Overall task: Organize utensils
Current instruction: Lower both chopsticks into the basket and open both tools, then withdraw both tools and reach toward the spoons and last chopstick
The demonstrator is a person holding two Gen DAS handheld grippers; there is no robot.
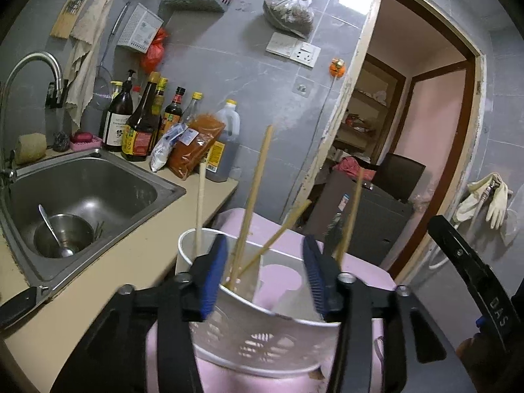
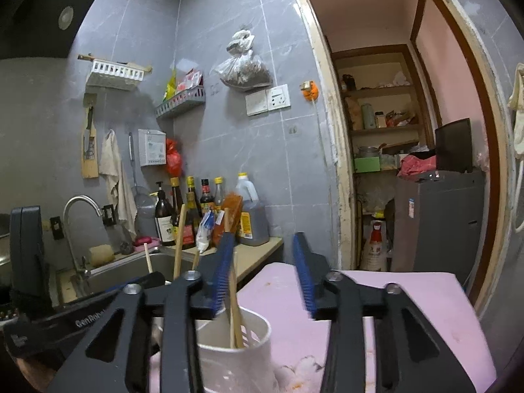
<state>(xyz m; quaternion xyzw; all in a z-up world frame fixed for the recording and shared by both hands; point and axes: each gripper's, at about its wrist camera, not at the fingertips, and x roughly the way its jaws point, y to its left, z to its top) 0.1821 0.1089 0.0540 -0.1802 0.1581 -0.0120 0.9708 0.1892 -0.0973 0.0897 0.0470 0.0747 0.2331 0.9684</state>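
Note:
A white perforated utensil holder (image 1: 255,337) stands on a pink-covered surface (image 1: 363,271) and holds several wooden chopsticks (image 1: 253,196) that lean at different angles. My left gripper (image 1: 265,275) is open, its blue-padded fingers spread to either side of the holder's rim, nothing between them. The holder also shows in the right wrist view (image 2: 235,357) with chopsticks (image 2: 234,294) in it. My right gripper (image 2: 262,275) is open above the holder and the pink surface, empty. A metal spoon (image 1: 52,229) lies in a steel bowl (image 1: 64,237) in the sink.
A steel sink (image 1: 98,177) with a curved tap (image 1: 29,68) sits left in the beige counter (image 1: 131,262). Sauce bottles (image 1: 140,121), an oil jug (image 1: 222,144) and spice bags stand at the wall. A doorway (image 1: 409,114) opens on the right onto a dark cabinet.

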